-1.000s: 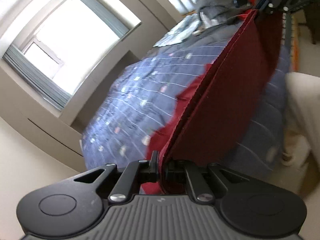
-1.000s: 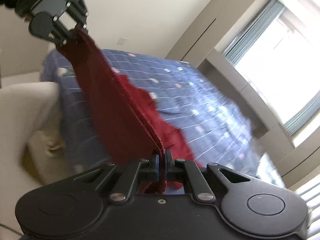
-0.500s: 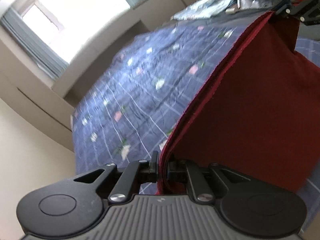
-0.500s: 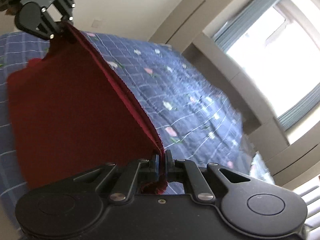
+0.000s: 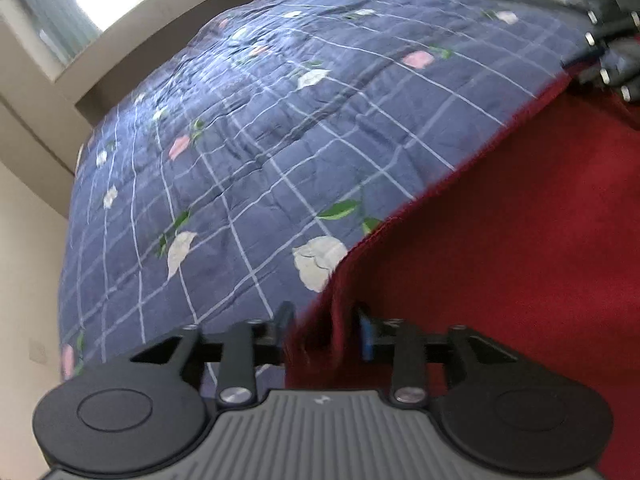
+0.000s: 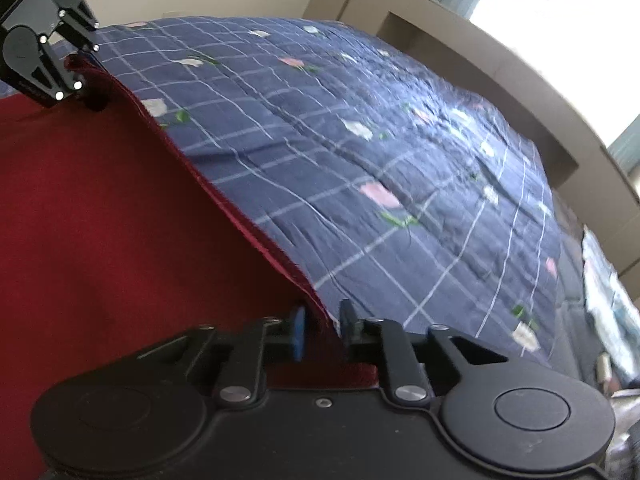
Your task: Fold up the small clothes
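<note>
Release step: red garment [image 5: 500, 248] laid out on the bed's blue checked quilt [image 5: 260, 128], its far edge between both parting jaws, left tool [image 5: 324, 320] and right tool [image 6: 322, 322] opening, grip gone; next likely withdrawing clear and regrasping for another fold.

Left gripper [image 5: 324, 320]: matte black linkage arms, silver pivot screws, round discs at 8 and 4 o'clock, grey ribbed housing at 6. Right gripper [image 6: 322, 322]: all black, blue finger pads [image 6: 298, 332]
</note>
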### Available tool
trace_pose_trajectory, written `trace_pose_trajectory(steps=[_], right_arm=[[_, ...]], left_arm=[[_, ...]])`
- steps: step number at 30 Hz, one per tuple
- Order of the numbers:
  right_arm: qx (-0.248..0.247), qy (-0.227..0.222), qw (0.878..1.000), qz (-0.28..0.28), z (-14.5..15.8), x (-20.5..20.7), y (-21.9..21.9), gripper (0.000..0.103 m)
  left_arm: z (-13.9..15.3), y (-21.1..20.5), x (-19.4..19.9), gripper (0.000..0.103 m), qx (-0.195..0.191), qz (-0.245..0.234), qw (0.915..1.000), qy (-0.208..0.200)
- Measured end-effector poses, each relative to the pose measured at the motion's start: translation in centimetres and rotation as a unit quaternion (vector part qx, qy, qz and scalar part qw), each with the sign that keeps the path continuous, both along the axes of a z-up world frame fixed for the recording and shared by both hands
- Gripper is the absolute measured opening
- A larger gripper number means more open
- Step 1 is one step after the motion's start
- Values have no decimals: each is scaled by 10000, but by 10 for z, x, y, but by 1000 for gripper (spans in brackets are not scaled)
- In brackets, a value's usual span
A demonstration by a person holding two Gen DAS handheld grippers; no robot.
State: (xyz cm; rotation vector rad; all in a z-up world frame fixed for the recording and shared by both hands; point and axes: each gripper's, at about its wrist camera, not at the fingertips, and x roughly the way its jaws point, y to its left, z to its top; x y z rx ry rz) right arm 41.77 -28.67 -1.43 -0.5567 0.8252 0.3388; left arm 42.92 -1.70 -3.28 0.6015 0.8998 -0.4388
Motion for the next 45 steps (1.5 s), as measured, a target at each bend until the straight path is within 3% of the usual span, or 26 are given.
trace_pose_trajectory(steps=[1,4,6,9,12,15,18,22,25,28,31,36,43,45], right_arm=[[77,21,9999,-108,-3,2,-4,29],[340,-4,9983,-477,-9,11,-18,54],[575,-118,9949,-821,-6,13,-29,80],[944,-225,9869,-1288,0,16,-47,88],[1145,-546,9746,-1846,8,9,-59,99],[1418,-789,9664,-1995,13,-7,-62,102],[1506,-892,9668,-1860,8,-26,-50,102],[703,-1153,9771,-1643,-15,-40,-23,102],[86,-1541,9717,-1790,-36,-41,-11,102],[158,-1748,9624,-2073,-50,-37,-20,102],[387,-1697,9600,-2193,-55,-37,-28,102],[345,-1781,9588,-2186,-58,-39,-28,102],[374,-1730,9609,-2132,-57,-40,-27,102],[604,-1532,9640,-2088,-48,-39,-35,102]], left_arm=[[1,7,4,52,-129,101,9999,18],[3,29,19,64,-561,593,9966,131],[6,48,27,73,-911,1024,9903,216],[10,74,33,87,-1487,1644,9749,188],[14,90,26,92,-1867,2123,9592,22],[17,93,4,99,-2024,2444,9475,-388],[13,85,-25,102,-2043,2473,9436,-826],[-4,64,-50,102,-1736,2617,9396,-1361],[-19,55,-54,102,-1428,2886,9342,-1535],[-34,54,-49,103,-1260,3129,9298,-1472],[-36,61,-45,103,-1486,3337,9219,-1293],[-43,77,-45,103,-1962,3522,9093,-1033],[-44,75,-47,103,-1893,3524,9094,-1134],[-39,82,-51,103,-2109,3528,9035,-1213]])
